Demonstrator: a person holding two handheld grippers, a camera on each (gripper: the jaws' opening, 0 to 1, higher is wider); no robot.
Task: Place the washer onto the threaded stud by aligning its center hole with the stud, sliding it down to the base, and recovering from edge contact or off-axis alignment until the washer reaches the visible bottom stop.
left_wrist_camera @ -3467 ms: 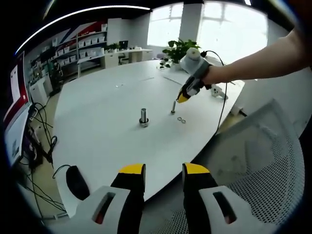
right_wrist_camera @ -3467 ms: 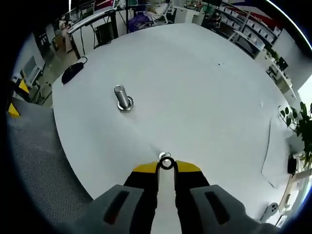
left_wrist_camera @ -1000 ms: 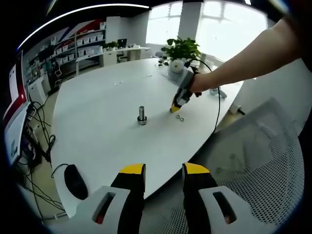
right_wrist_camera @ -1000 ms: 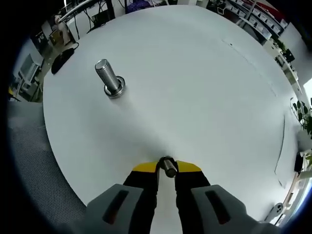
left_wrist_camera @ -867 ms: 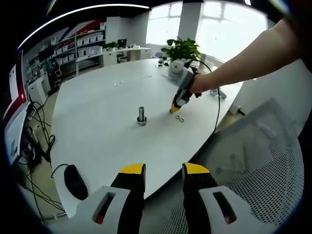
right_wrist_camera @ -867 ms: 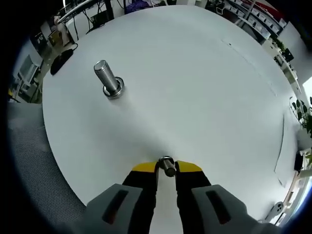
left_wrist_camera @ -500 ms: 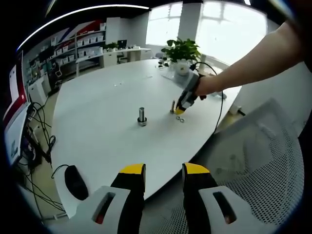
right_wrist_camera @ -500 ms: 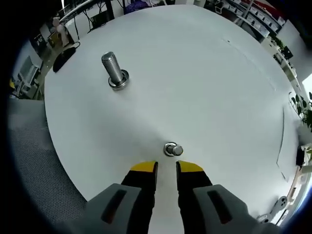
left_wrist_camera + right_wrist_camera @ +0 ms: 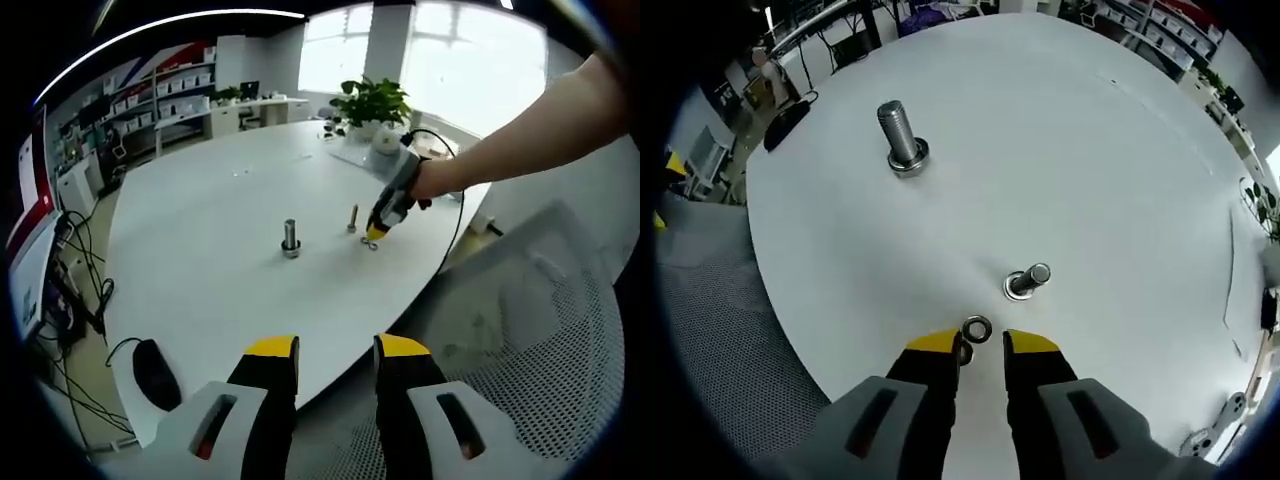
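Note:
A washer (image 9: pixel 975 329) lies flat on the white table (image 9: pixel 1090 150), just ahead of my right gripper (image 9: pixel 983 345), whose yellow-tipped jaws stand open with nothing between them. A small threaded stud (image 9: pixel 1026 281) stands on its head a little beyond the washer. Farther off, a larger threaded stud (image 9: pixel 902 135) is upright with a ring at its base. In the left gripper view, the right gripper (image 9: pixel 376 232) hangs low over the washers (image 9: pixel 372 243), between the small stud (image 9: pixel 352 218) and the table's edge. My left gripper (image 9: pixel 335 350) is open, held off the table.
A black mouse (image 9: pixel 158 372) with a cable lies near the table's near edge. A mesh chair (image 9: pixel 530 330) stands at the right. A potted plant (image 9: pixel 372 100) and a cable sit at the far end. Shelves line the back wall.
The right gripper let go of the small stud, which now stands alone on the table. The gripper pulled back and down to the washer. The left gripper has stayed put.

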